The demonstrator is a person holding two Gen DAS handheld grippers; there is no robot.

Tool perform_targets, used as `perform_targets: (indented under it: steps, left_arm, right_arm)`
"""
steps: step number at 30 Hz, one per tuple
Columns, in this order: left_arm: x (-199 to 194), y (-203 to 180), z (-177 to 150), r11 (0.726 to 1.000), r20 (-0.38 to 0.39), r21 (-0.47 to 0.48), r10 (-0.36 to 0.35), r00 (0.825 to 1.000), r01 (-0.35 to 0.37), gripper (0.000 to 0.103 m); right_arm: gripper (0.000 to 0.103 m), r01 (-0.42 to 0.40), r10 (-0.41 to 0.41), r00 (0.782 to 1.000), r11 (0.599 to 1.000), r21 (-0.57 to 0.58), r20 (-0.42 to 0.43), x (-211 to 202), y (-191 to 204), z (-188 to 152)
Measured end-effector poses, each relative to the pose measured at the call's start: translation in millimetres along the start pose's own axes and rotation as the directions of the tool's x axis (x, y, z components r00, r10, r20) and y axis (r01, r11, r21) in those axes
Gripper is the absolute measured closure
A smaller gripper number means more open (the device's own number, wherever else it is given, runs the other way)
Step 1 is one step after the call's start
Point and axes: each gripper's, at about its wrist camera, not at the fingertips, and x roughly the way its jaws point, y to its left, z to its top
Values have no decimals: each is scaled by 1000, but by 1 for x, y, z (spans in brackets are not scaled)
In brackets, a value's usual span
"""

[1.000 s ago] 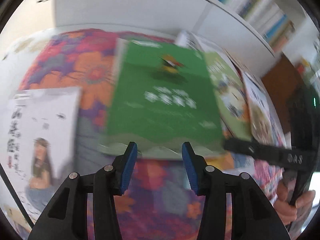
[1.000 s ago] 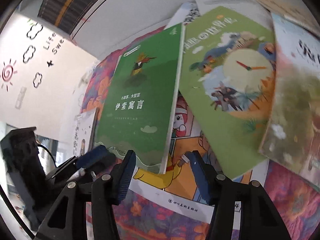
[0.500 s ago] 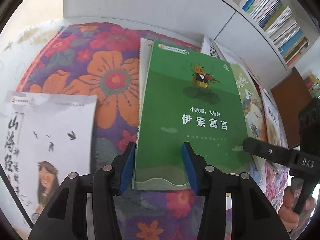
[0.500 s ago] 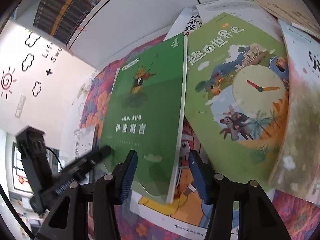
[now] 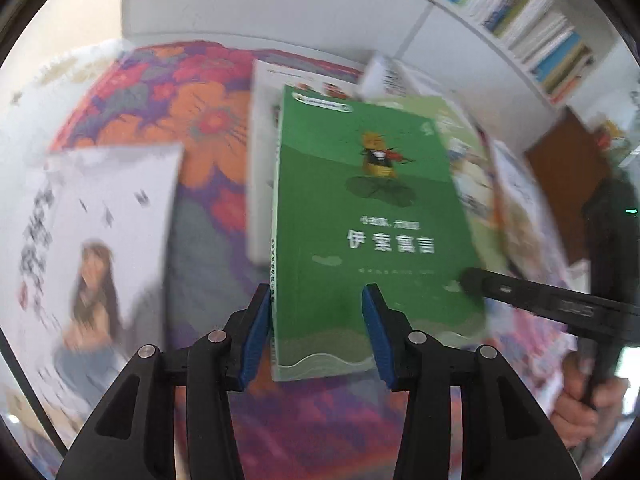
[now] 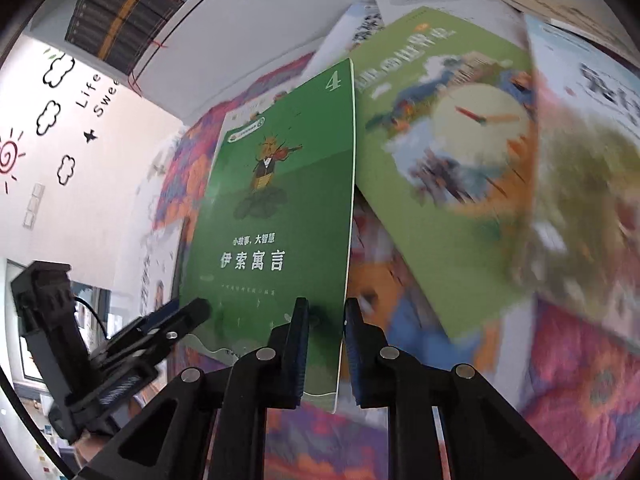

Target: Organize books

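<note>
A green book (image 5: pixel 360 220) with a violin-playing figure on its cover lies tilted on top of other books. In the right wrist view my right gripper (image 6: pixel 326 340) is shut on the green book (image 6: pixel 272 220), its pads pinching the page edge near the front corner. One finger of it reaches onto the cover in the left wrist view as my right gripper (image 5: pixel 520 300). My left gripper (image 5: pixel 316 332) straddles the book's spine-side front corner with its jaws closing. One pad is beside the spine and the other over the cover, neither gripping.
A white book with a drawn girl (image 5: pixel 100 240) lies at the left on the floral cloth (image 5: pixel 200 120). A light green clock book (image 6: pixel 448 140) and several others overlap at the right. A white bookshelf (image 5: pixel 540 32) stands behind. A hand (image 5: pixel 580 412) holds the right gripper.
The right gripper's jaws have closed onto the green book's page edge. That edge has risen, so the book tilts. The left gripper has shifted slightly along the book's near edge.
</note>
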Motion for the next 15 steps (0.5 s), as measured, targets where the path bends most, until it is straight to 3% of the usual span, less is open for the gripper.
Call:
perform_targets:
  steps: [4, 9, 12, 15]
  left_arm:
    - [-13, -21, -35, 992, -54, 34, -123, 991, 125, 65]
    - [-9, -35, -66, 980, -127, 47, -189, 974, 196, 66]
    - [0, -31, -63, 981, -135, 37, -185, 973, 191, 69]
    - [12, -27, -50, 976, -145, -8, -217, 965, 218, 72]
  right_arm:
    - [86, 14, -14, 1000, 1000, 7, -19, -20, -23, -28]
    - [86, 12, -12, 998, 1000, 7, -55, -45, -46, -67]
    - [86, -3, 3, 995, 1000, 0, -97, -47, -58, -81]
    - [86, -70, 74, 989, 997, 35, -126, -41, -73, -81]
